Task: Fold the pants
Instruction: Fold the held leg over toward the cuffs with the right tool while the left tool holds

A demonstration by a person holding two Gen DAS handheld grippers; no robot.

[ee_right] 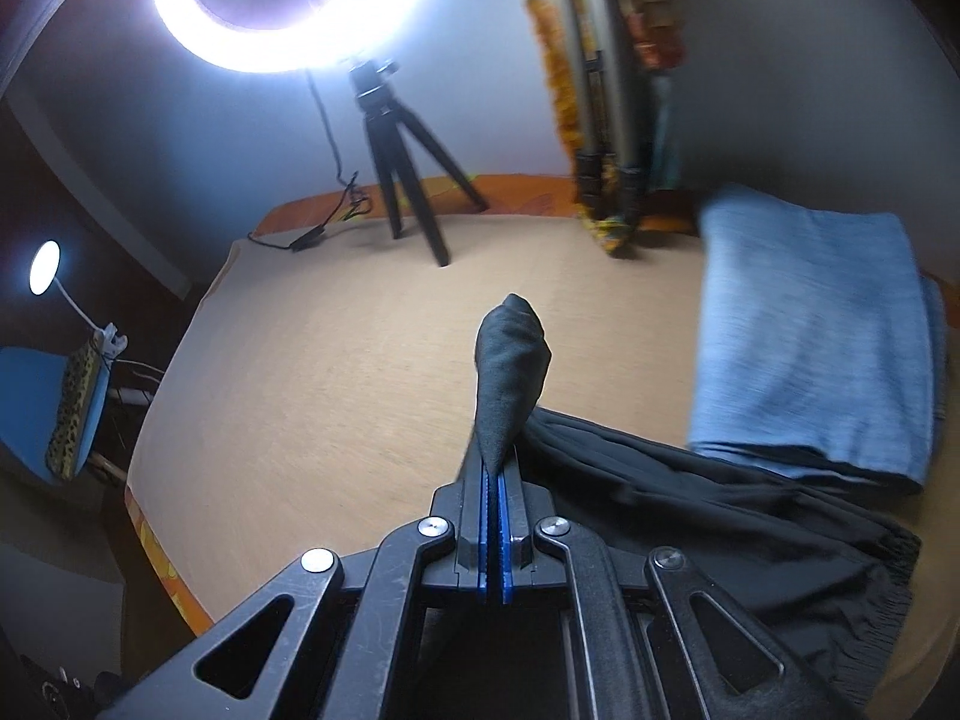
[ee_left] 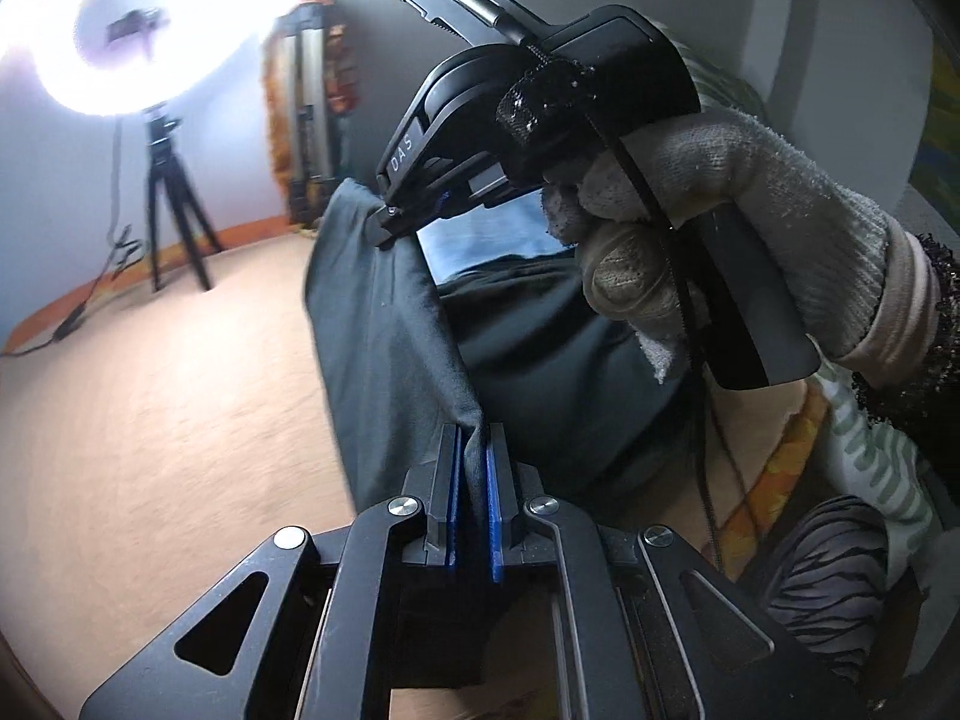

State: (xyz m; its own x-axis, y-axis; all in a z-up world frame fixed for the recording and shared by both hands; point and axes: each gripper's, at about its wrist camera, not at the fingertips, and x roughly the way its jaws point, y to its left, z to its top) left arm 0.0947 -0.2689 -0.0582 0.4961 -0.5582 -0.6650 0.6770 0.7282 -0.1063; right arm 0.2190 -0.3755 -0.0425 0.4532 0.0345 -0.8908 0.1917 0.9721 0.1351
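Pants [ee_left: 390, 324]: dark grey-black cloth, lifted off the tan bed surface [ee_left: 150, 408] – top edge stretched taut between both tools; elastic gathered waistband lies on the bed in the right wrist view.
Left gripper [ee_left: 474, 456]: blue pads pinched together on a fold of pants.
Right gripper [ee_right: 495, 468]: clamped on a bunched corner – held by gloved hand [ee_left: 720, 228].
Writing: "DAS" on the right gripper's arm.
Nearby: folded blue garment [ee_right: 810, 324], ring light [ee_right: 288, 30].

Tan bed sheet [ee_right: 336, 372] carries black pants [ee_right: 720, 516], folded blue cloth [ee_right: 810, 330], tripod [ee_right: 408, 180]
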